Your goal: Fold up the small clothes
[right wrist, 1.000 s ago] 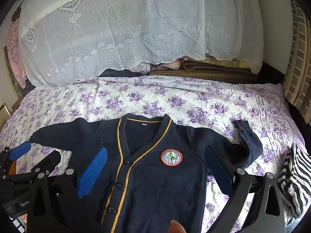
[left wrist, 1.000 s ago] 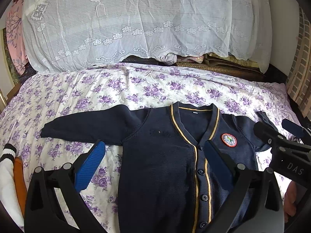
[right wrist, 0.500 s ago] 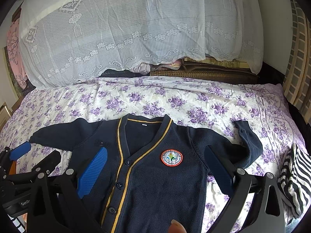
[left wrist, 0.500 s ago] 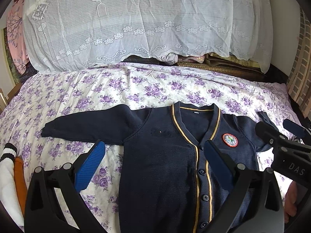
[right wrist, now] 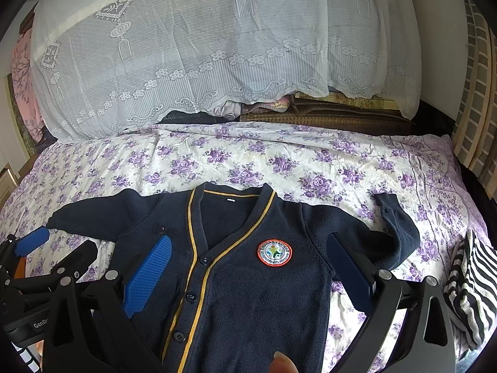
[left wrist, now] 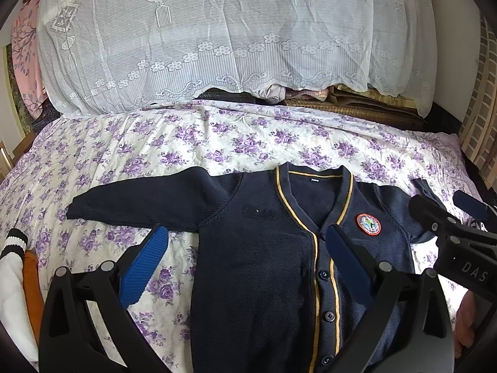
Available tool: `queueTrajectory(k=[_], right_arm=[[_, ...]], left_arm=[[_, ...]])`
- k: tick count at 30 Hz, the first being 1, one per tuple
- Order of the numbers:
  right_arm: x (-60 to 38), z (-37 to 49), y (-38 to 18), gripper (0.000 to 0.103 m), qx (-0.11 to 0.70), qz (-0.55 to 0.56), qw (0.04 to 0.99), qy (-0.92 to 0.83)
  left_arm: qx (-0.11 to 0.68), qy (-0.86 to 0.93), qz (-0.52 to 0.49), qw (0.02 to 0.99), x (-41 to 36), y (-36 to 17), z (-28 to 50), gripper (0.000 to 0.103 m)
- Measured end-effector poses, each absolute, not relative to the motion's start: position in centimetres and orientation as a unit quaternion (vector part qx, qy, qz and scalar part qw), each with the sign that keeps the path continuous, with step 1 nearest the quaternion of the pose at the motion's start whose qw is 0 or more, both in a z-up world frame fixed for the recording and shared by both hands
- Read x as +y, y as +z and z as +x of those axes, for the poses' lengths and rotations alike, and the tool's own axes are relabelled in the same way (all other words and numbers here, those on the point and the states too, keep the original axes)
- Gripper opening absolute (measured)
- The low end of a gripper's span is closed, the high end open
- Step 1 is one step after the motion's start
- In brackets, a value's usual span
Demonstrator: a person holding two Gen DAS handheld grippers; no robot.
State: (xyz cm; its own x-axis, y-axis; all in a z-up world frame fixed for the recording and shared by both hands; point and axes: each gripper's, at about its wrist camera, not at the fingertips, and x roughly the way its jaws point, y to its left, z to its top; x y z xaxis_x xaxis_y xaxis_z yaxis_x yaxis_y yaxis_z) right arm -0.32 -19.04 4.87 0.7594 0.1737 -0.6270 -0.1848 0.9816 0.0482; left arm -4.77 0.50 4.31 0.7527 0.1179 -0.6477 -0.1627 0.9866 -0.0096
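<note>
A navy buttoned cardigan (left wrist: 264, 248) with yellow trim and a round red badge (left wrist: 368, 224) lies face up on the floral bed sheet (left wrist: 217, 136). Its left sleeve (left wrist: 146, 199) lies stretched out; its right sleeve (right wrist: 394, 233) is bent upward. My left gripper (left wrist: 245, 248) is open and empty, hovering over the cardigan's left side. My right gripper (right wrist: 248, 261) is open and empty over the chest and badge (right wrist: 274, 253), and it also shows at the right of the left wrist view (left wrist: 450, 233).
A white lace cloth (left wrist: 217, 37) covers a pile at the bed's far end. White and orange folded clothes (left wrist: 18, 283) lie at the left. A black-and-white striped garment (right wrist: 469, 286) lies at the right. A fingertip (right wrist: 281, 363) shows at the bottom edge.
Both views have shifted very slightly; the cardigan sits a little lower in frame. Both grippers remain open and nothing was grasped.
</note>
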Motion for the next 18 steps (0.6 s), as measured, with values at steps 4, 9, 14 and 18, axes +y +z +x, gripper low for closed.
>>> queueTrajectory(k=[4,9,14,18], right_arm=[[-19.0,-0.3,4.8,0.1,0.333,-0.009,0.938,0.096],[-19.0,-0.3,4.7,0.1,0.334,-0.01,0.938,0.094],[-18.2,1.0,3.1,0.1,0.348,-0.02,0.933,0.091],[-17.8,3.4,-0.7,0.1,0.379,-0.036,0.921,0.08]], left_arm=[[0.344,0.075,-0.032,0.935,0.5,4.3,-4.8,0.099],[0.351,0.074,-0.031,0.933,1.1,3.8,-4.6,0.099],[0.373,0.083,-0.024,0.924,1.5,1.4,-2.6,0.099],[0.399,0.103,-0.03,0.911,2.2,-2.6,0.3,0.099]])
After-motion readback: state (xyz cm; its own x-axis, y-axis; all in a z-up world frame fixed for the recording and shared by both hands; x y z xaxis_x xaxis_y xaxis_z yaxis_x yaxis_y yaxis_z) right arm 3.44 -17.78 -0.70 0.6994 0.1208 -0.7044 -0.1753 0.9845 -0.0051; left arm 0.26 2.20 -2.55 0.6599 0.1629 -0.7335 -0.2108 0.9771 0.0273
